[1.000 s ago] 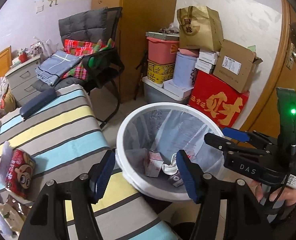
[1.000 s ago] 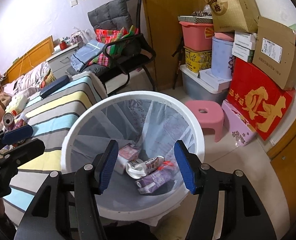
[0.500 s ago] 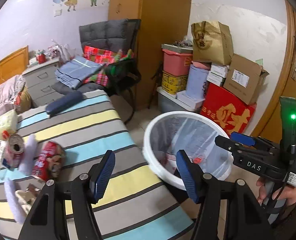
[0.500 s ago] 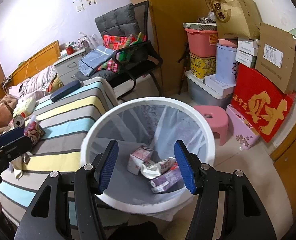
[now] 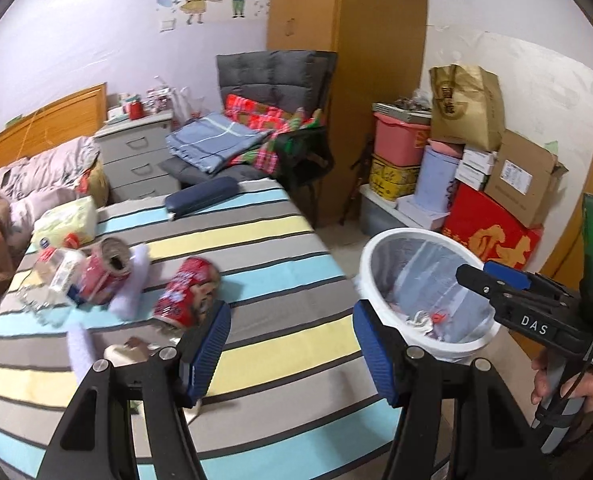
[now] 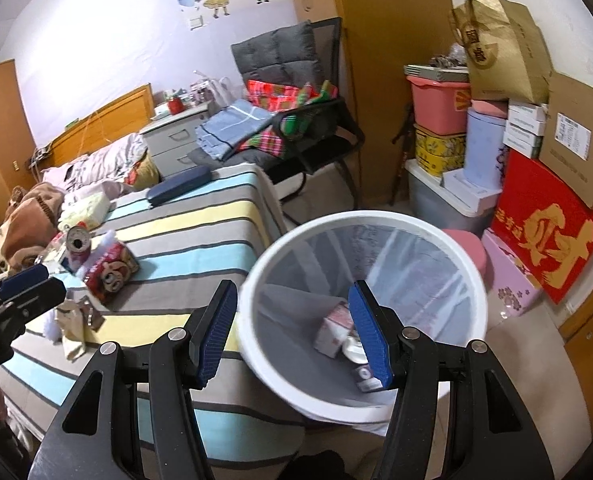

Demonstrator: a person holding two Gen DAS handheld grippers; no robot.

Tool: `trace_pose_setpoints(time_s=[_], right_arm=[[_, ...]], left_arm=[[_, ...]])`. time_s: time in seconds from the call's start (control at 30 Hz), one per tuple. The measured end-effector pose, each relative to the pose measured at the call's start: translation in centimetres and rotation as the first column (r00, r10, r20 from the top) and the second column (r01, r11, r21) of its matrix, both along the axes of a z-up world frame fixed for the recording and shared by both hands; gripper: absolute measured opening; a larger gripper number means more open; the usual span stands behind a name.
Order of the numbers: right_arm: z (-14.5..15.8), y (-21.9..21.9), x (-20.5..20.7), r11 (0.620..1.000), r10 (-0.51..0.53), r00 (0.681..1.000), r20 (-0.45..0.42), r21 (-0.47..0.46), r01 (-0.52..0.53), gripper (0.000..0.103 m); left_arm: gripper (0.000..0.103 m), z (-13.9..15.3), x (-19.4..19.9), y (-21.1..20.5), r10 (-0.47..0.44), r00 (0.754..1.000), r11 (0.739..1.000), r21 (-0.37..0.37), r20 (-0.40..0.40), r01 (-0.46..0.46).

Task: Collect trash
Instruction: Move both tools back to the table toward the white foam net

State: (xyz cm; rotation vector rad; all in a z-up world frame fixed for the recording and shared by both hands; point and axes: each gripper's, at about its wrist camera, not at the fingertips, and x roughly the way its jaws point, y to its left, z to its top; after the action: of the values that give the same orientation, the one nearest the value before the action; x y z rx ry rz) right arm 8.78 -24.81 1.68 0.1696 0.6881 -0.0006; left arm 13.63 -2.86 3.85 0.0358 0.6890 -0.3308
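A white trash bin (image 5: 370,258) (image 6: 256,280) with a clear liner stands on the floor beside the striped bed; it holds cartons and wrappers (image 6: 334,330). On the bed lie a red snack pack (image 5: 186,292) (image 6: 110,266), a red can (image 5: 106,266) (image 6: 76,246), a clear bottle (image 5: 58,268) and crumpled wrappers (image 5: 124,354) (image 6: 74,322). My left gripper (image 5: 292,344) is open and empty above the bed, right of the red pack. My right gripper (image 6: 292,326) is open and empty over the bin's near rim.
A chair (image 5: 280,120) piled with folded cloth stands past the bed's end. Stacked boxes (image 5: 492,184) and tubs line the right wall. A pink stool (image 6: 468,246) sits behind the bin. A dark case (image 5: 202,198) lies on the bed. Grey drawers (image 5: 136,152) stand at the back.
My left gripper has swung left from over the bin to over the bed, bringing the trash pile into view. My right gripper has drawn back and left from the bin. Both stayed open.
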Motion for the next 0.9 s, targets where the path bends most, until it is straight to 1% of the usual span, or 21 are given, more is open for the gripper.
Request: trace_pose_setpoints(time_s=[0.23,0.37,0.47,0.6,0.9], right_arm=[[0.0,2.7,0.4,0.999,0.052,0.999,0.003,0.008,-0.052,0.060],[-0.1,4.5,0.8,0.995,0.094,0.996,0.002,0.014,-0.094,0.060],[-0.3,5.6,1.3,0.993,0.118,0.993,-0.003,0.015,-0.118,0.060],[-0.3,7.1,1.9,0.991,0.137,0.991,-0.007,0.014,-0.137,0.060],[-0.8,11.6,3.7,0.976,0.220,0.975,-0.023,0.013,-0.219,0.060]], left_arm=[[0.063,-0.3,-0.5,4.0,0.084,0.996,0.996,0.013,-0.002,-0.084],[0.063,-0.4,-0.8,6.8,0.132,0.991,0.991,-0.011,0.002,-0.132],[0.063,-0.8,-0.6,8.7,0.184,0.983,0.983,0.008,-0.001,-0.184],[0.063,-1.5,-0.5,11.7,0.238,0.971,0.971,-0.009,-0.023,-0.238],[0.063,-3.4,0.3,16.4,0.316,0.947,0.949,0.007,-0.061,-0.317]])
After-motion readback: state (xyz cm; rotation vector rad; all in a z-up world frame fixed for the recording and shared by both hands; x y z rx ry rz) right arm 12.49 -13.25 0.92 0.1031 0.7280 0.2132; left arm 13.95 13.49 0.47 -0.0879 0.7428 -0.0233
